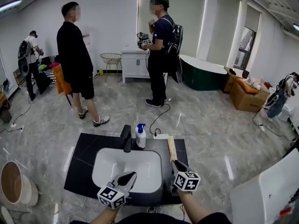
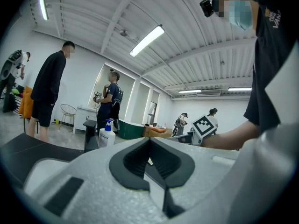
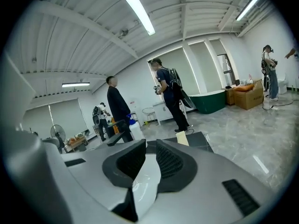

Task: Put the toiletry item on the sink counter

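— Items on the counter (image 1: 81, 167)?
— One bottle (image 1: 140, 136), upright beside the one faucet (image 1: 126, 138). One beige bar (image 1: 171, 148) lies right of the basin (image 1: 117, 164).
— Grippers?
— Two. Left gripper (image 1: 132, 174) closed, empty. Right gripper (image 1: 174, 162) narrowly parted, empty, by the bar's near end.

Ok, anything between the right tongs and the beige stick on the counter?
Nothing visible. The stick lies on the counter just ahead of the right tongs, whose jaws are apart and empty; the bottle and faucet stand further left.
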